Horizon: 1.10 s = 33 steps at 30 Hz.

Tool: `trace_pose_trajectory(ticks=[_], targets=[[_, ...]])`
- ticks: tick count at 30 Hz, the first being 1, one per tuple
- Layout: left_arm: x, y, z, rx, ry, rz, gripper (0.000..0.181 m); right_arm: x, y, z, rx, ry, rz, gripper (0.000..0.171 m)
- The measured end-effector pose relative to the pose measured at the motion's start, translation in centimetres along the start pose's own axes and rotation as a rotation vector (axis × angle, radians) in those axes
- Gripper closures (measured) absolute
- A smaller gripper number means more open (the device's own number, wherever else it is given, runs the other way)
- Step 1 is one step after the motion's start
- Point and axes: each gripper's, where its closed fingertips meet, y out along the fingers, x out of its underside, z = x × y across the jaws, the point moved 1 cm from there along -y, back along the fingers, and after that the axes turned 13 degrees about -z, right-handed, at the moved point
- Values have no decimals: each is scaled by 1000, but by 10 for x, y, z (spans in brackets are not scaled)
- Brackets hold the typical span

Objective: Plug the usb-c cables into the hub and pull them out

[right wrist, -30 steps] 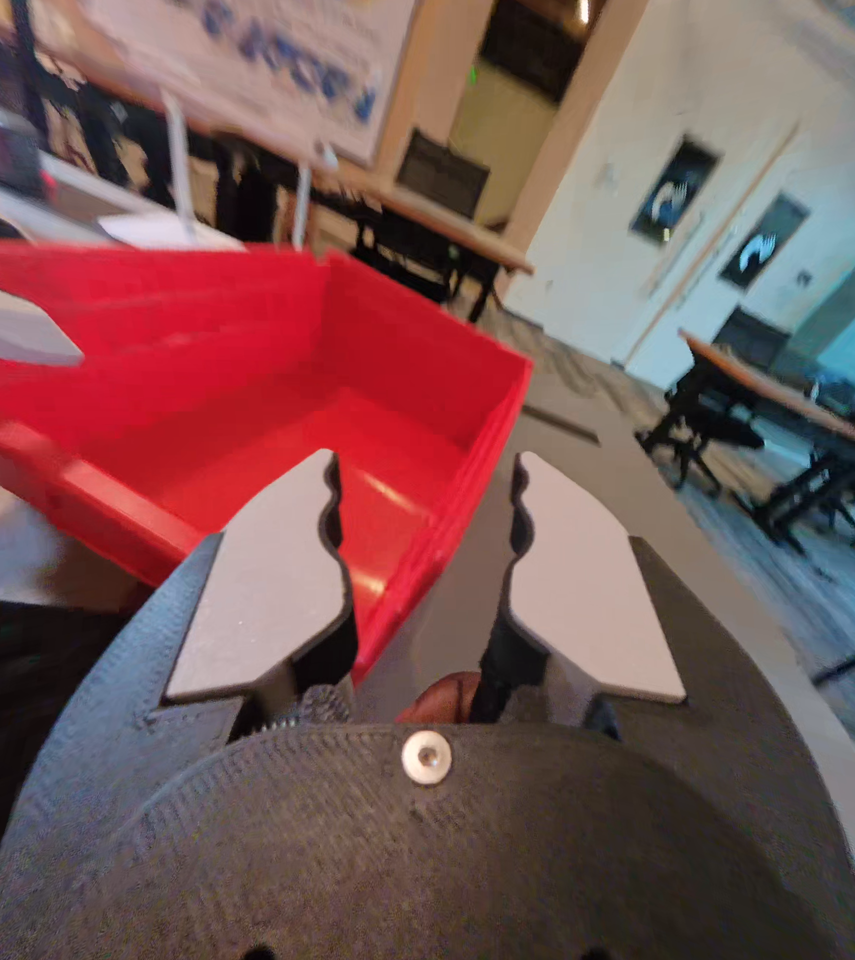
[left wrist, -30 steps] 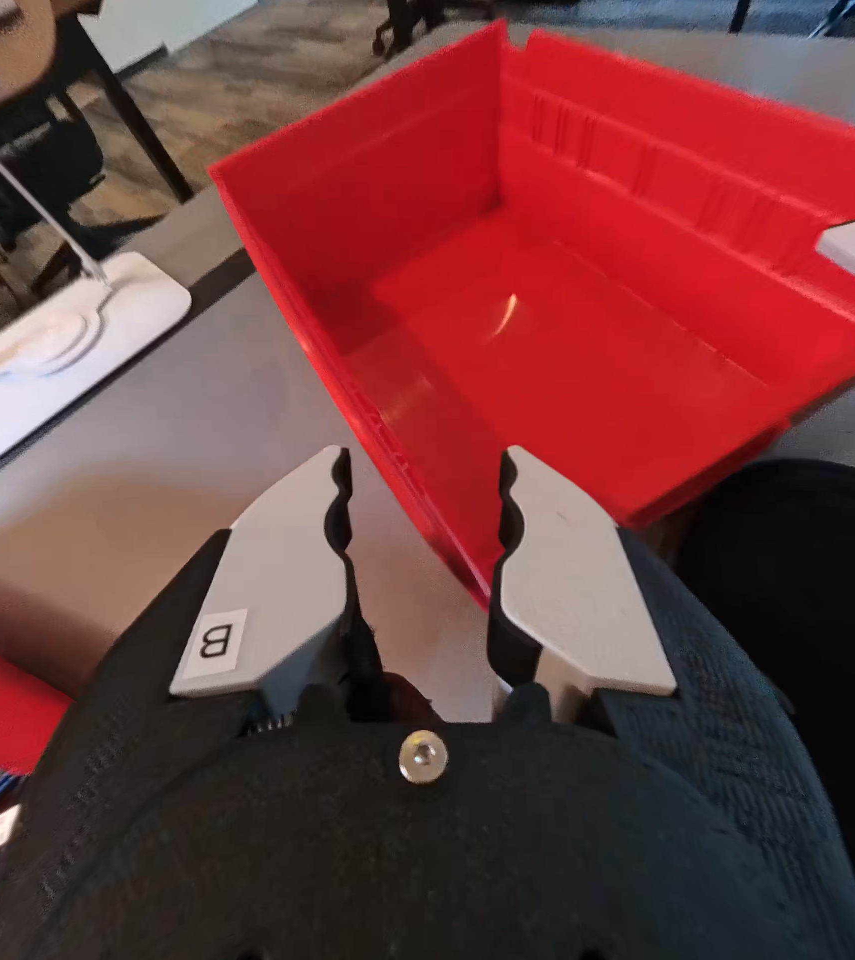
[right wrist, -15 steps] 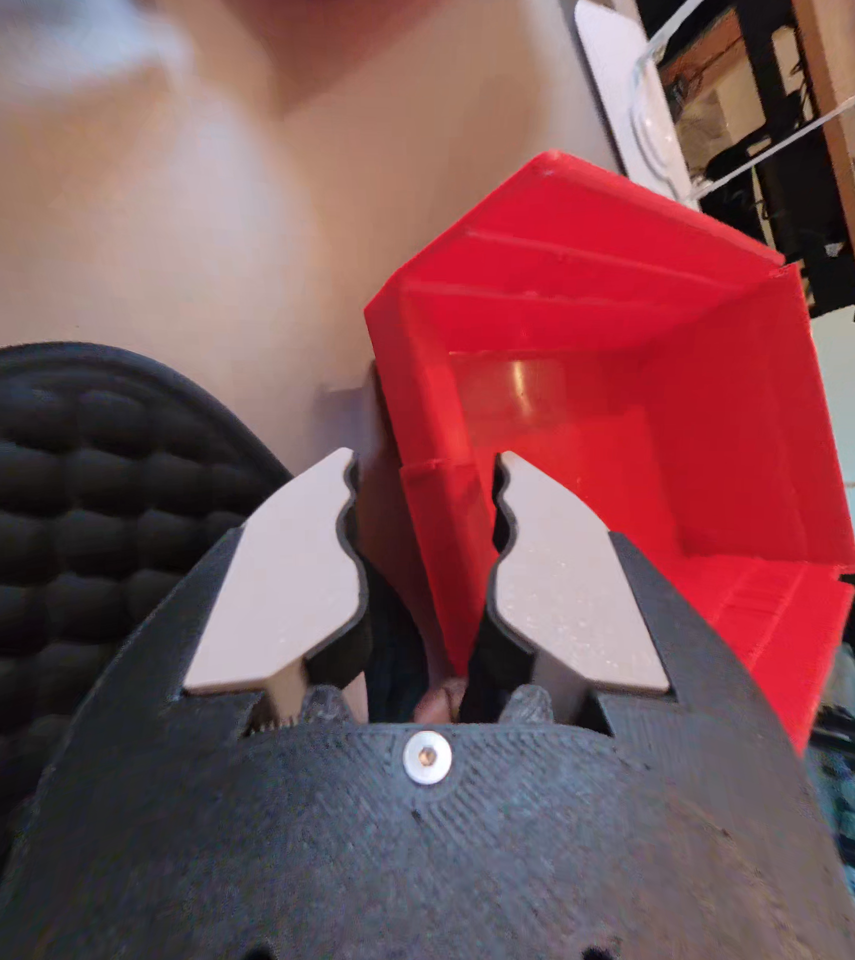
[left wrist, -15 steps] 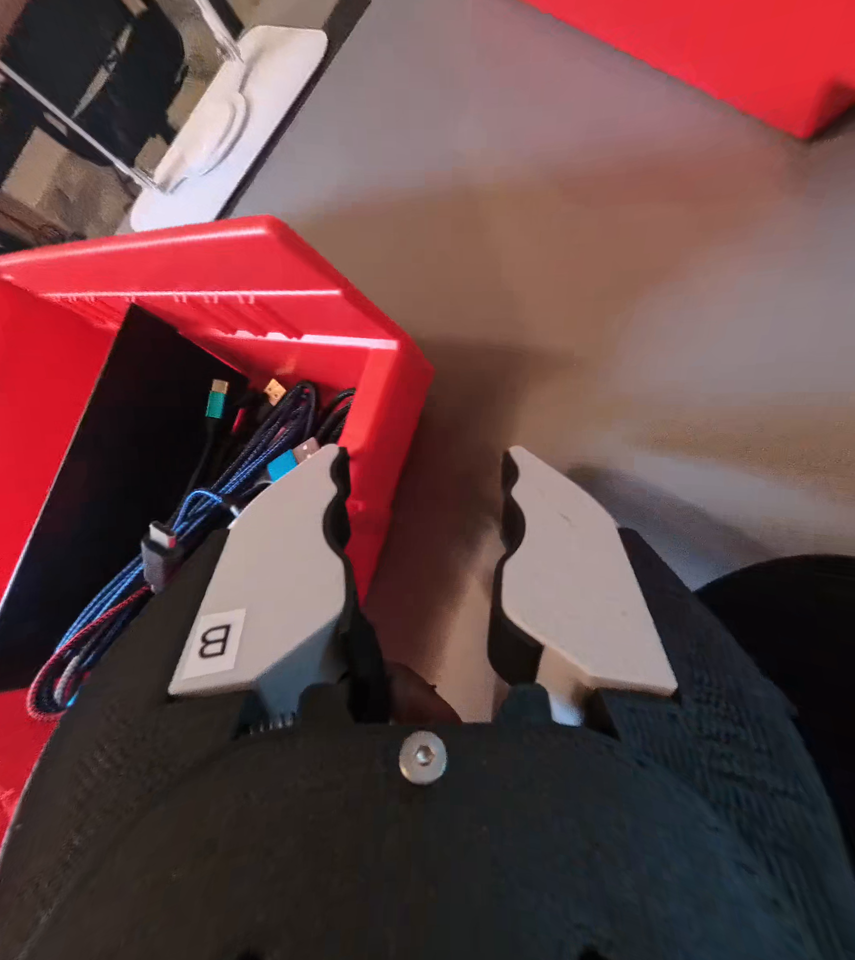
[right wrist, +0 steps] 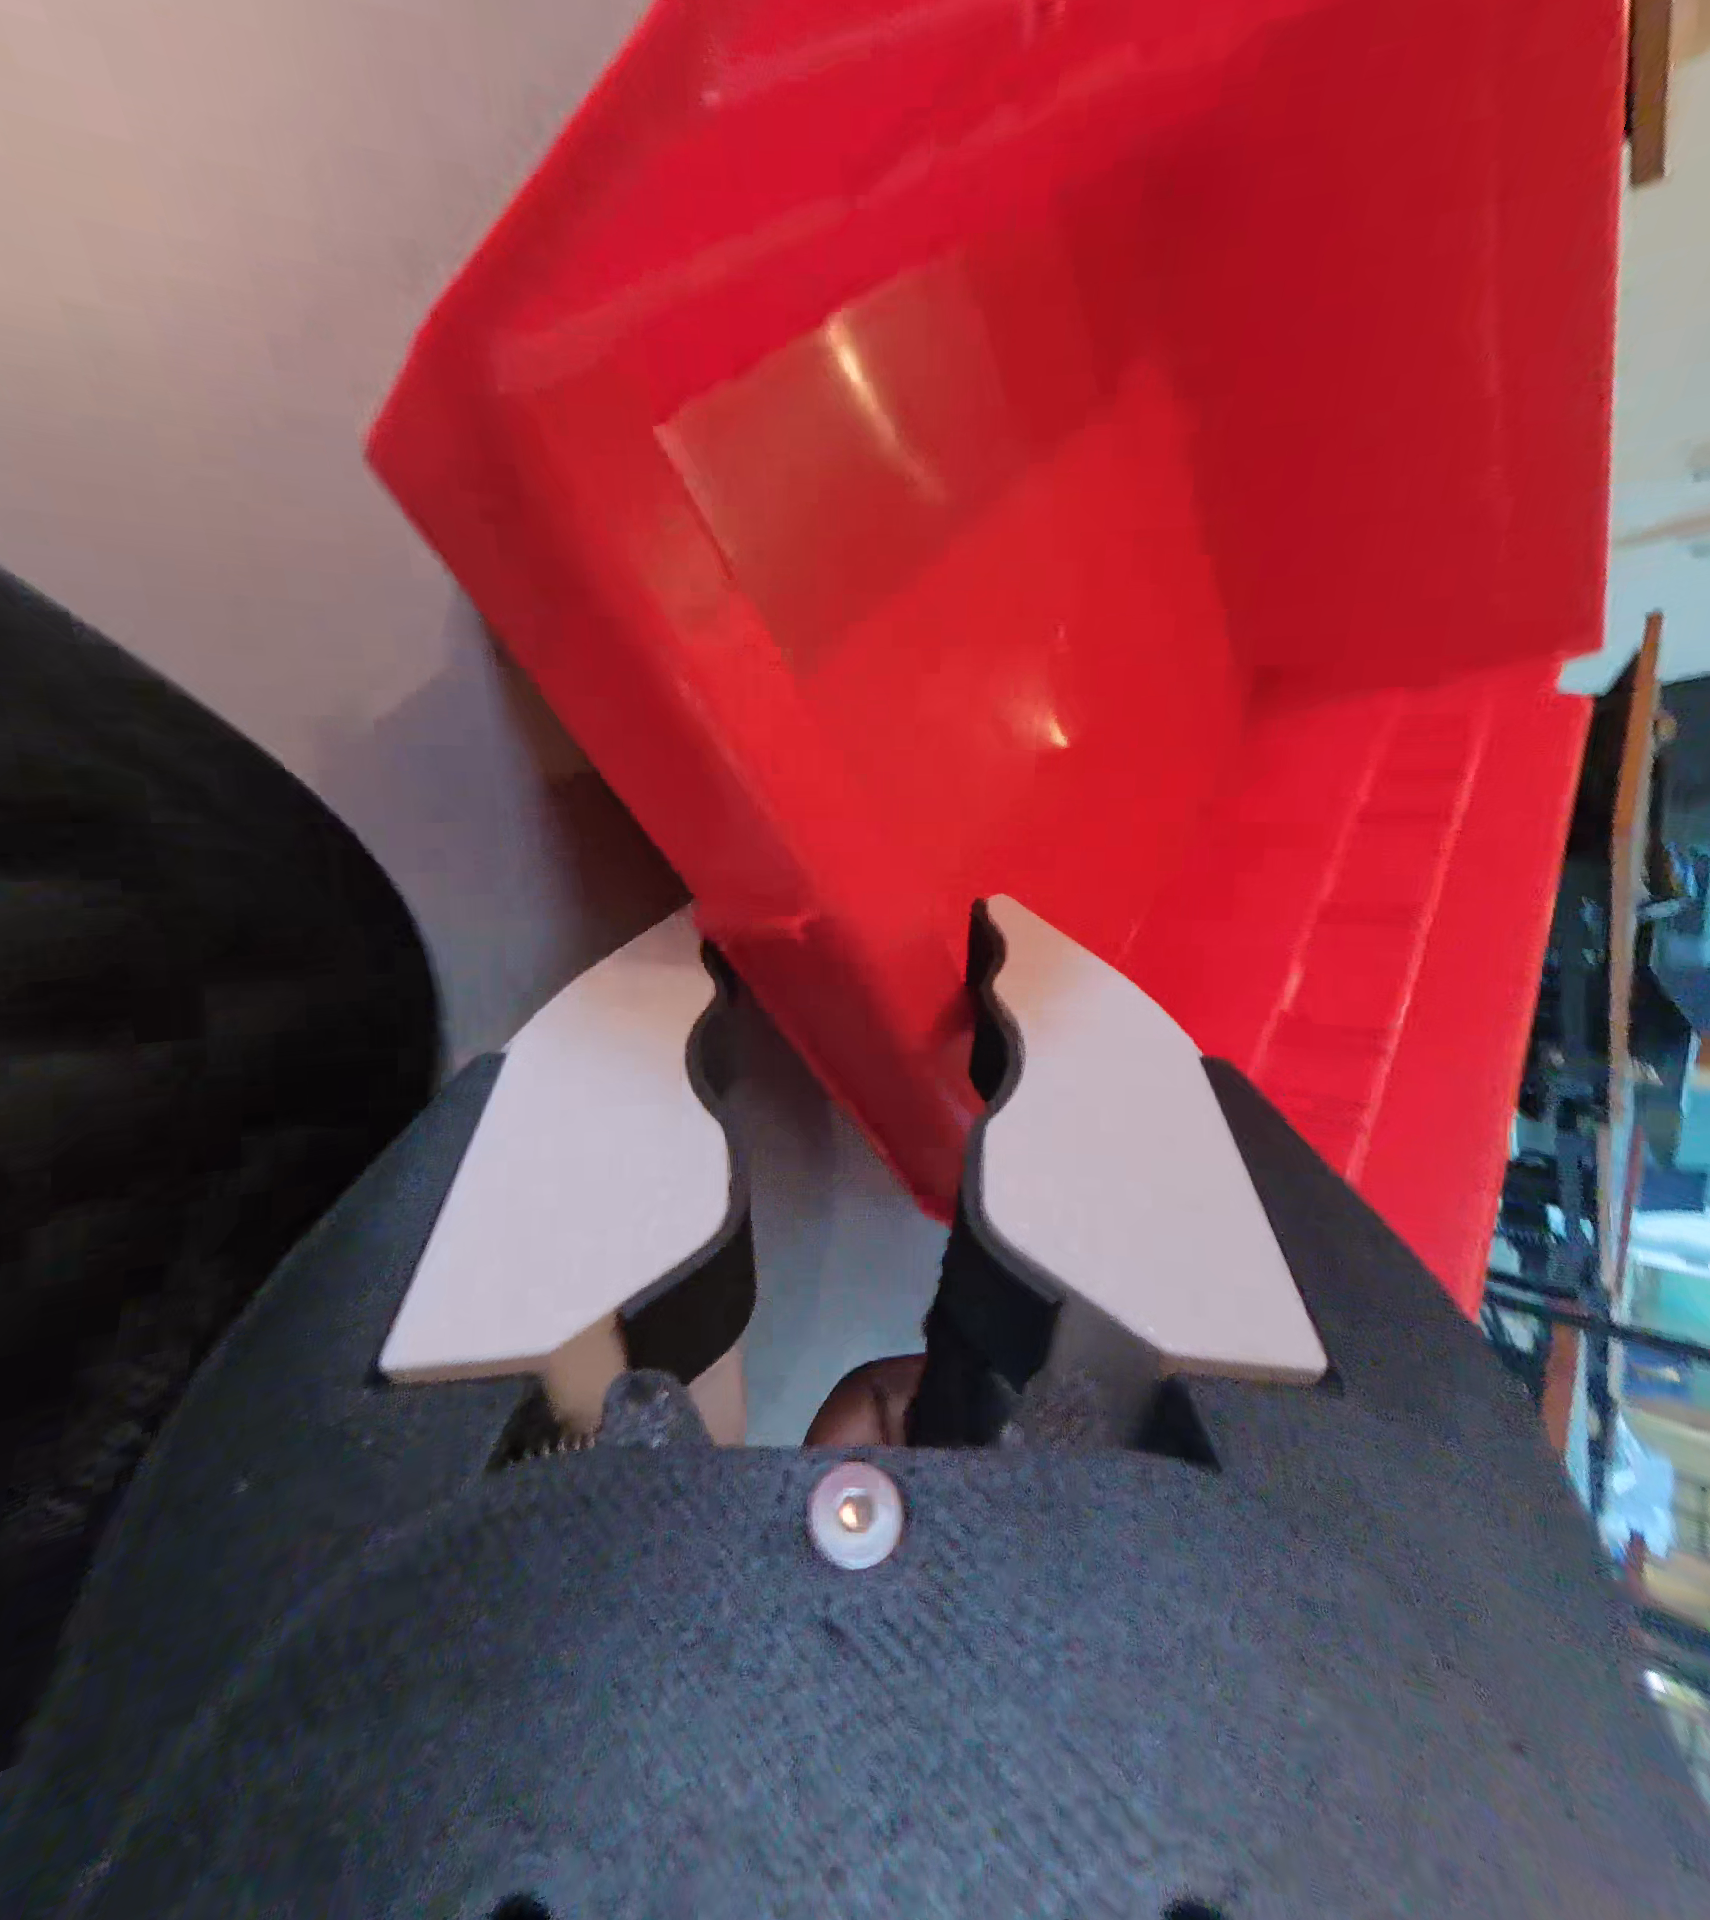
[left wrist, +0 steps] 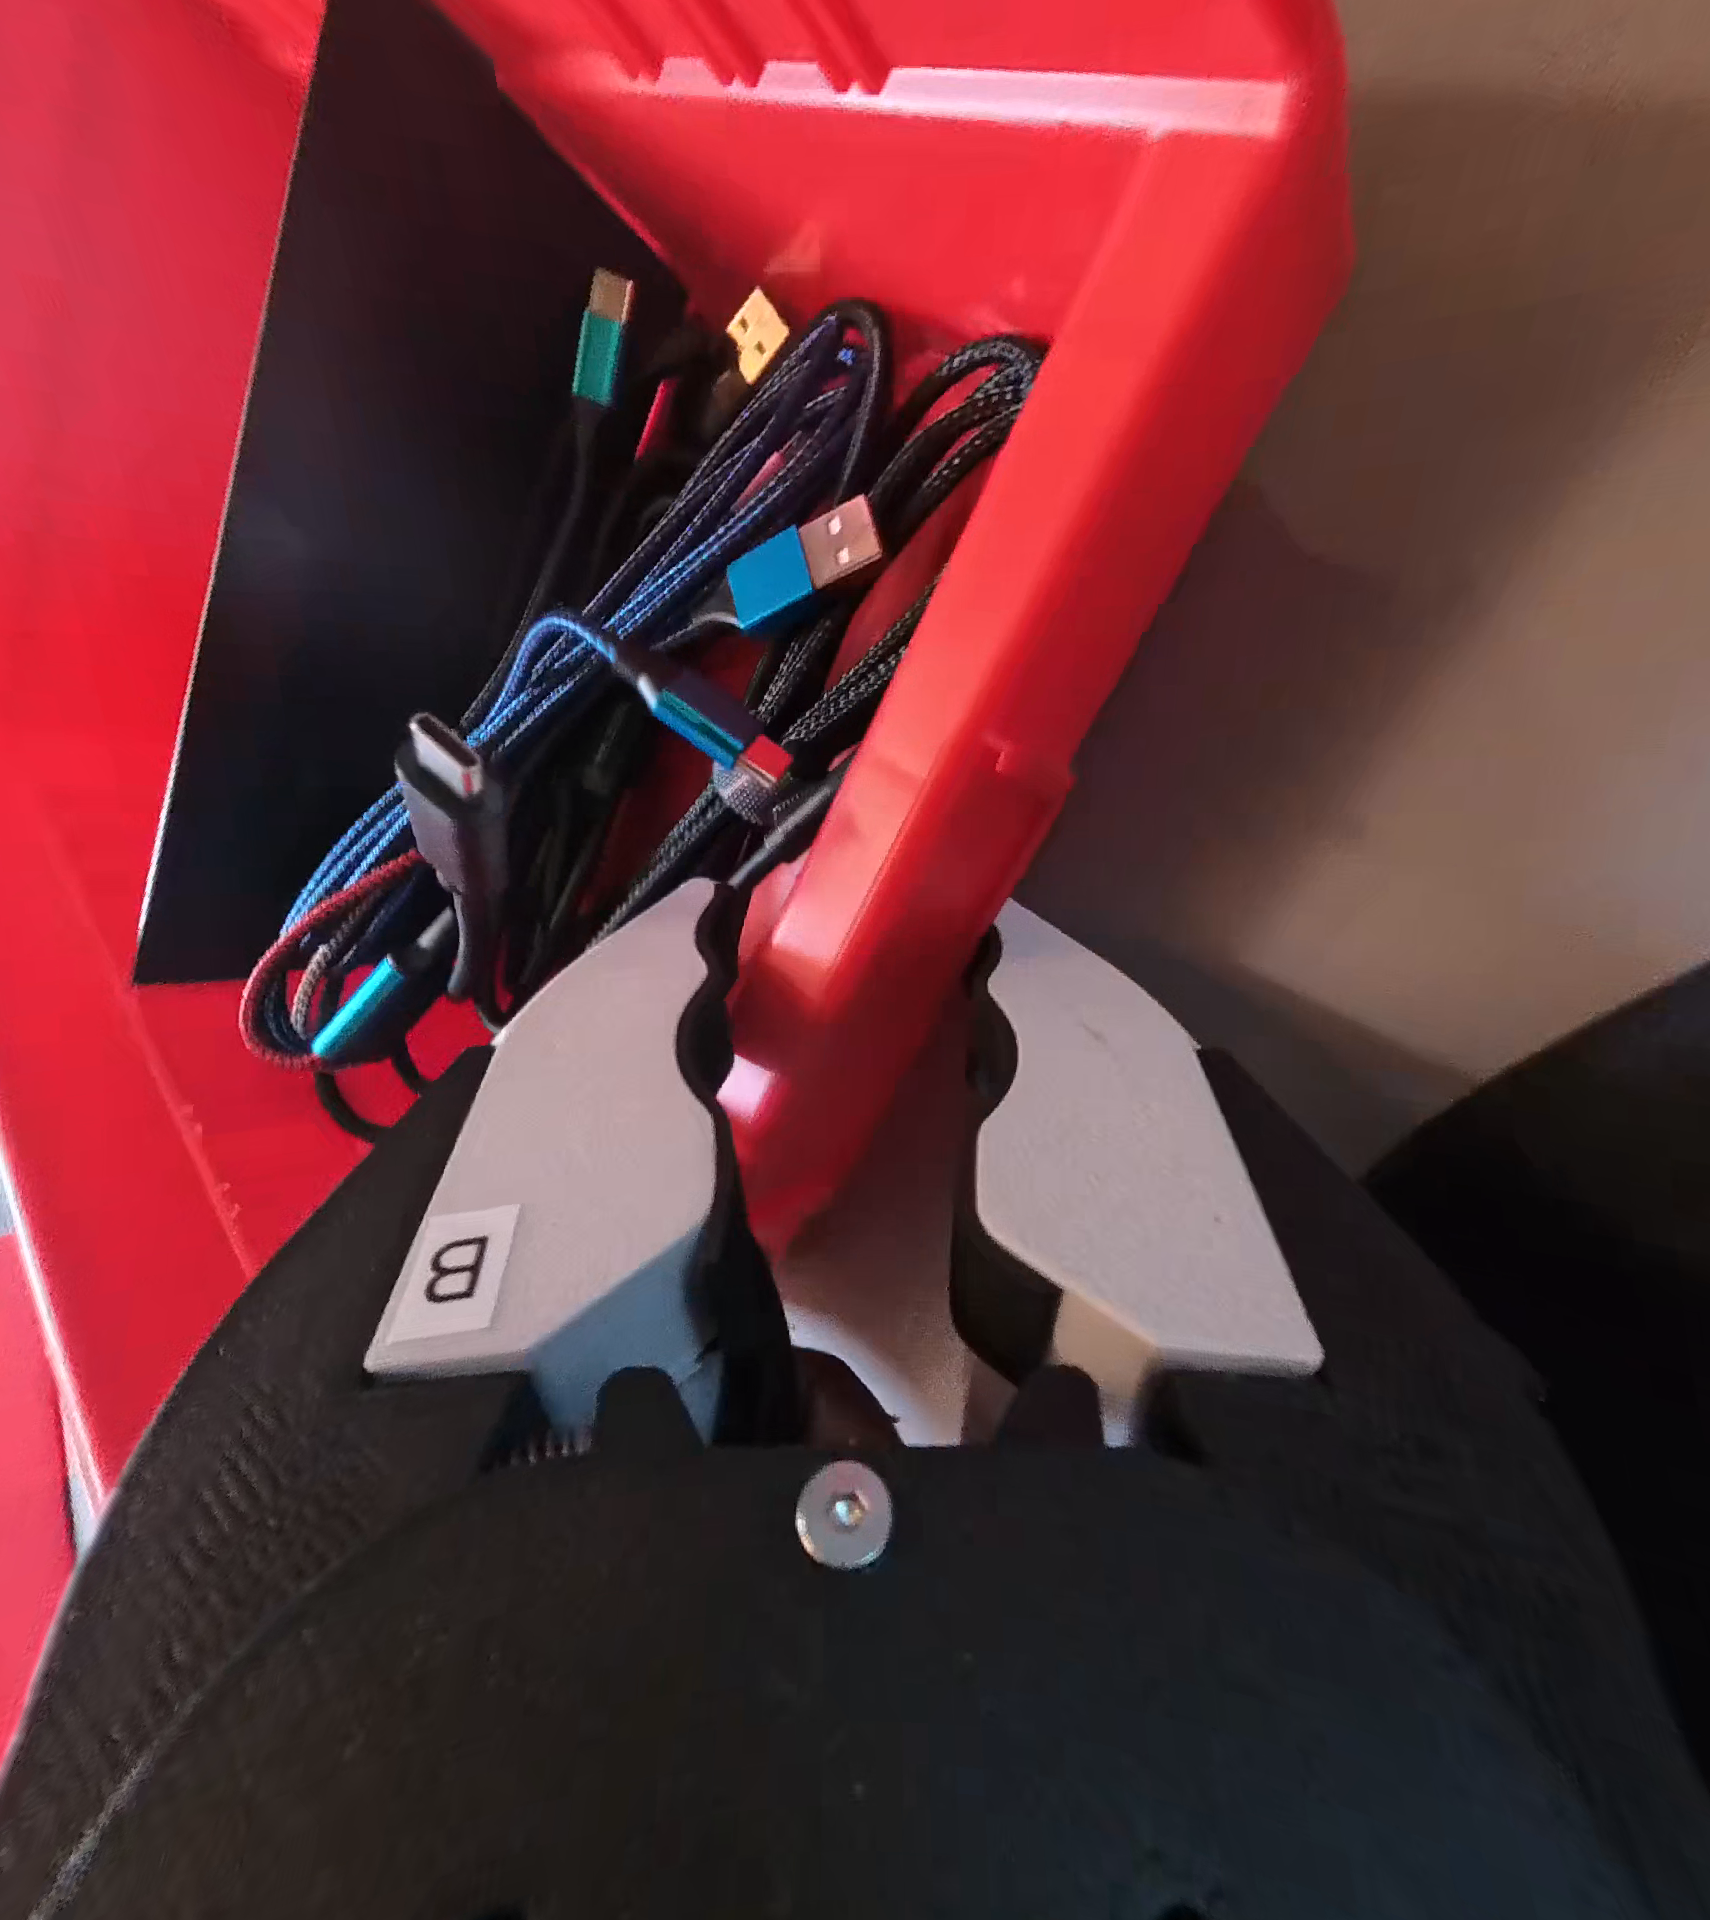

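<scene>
A red bin (left wrist: 1121, 436) holds a tangle of braided USB cables (left wrist: 622, 675), among them a grey USB-C plug (left wrist: 440, 769) and a blue USB-A plug (left wrist: 789, 571). A flat black panel (left wrist: 394, 520) lies inside it. My left gripper (left wrist: 851, 920) straddles this bin's side wall, one finger inside and one outside, both pads pressed on it. My right gripper (right wrist: 838, 914) is shut the same way on the side wall of a second, empty red bin (right wrist: 934, 520). No hub is in view.
Both bins stand on a grey-beige table (left wrist: 1557, 520), which also shows in the right wrist view (right wrist: 155, 260). A black padded object lies close to each gripper, at the lower right (left wrist: 1609, 1247) and at the left (right wrist: 103, 935). Room furniture shows at the far right (right wrist: 1682, 1039). Left tips to right tips: about 45 centimeters.
My left gripper moved from the empty bin to the cable bin and closed on its wall. My right gripper slid over the empty bin's wall and closed on it.
</scene>
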Motion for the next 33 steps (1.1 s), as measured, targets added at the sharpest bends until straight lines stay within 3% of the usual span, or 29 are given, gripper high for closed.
trace_pose_trajectory(ticks=[7,13,18,27,30,33], targets=[[72,-13,-18,-4,-17,-10,137,73,4,24,50,76,-38,128],[142,-32,-25,47,51,-47,138,124,-13,23,119,88,52,129],[185,-48,-25,71,84,-40,138,163,-20,28,153,100,18,127],[224,-65,-21,80,145,-35,138,182,-31,30,123,224,44,121],[228,-68,-19,93,122,-33,138,166,-53,30,17,324,211,119],[225,-75,-10,178,10,10,130,141,-97,40,-111,467,518,110]])
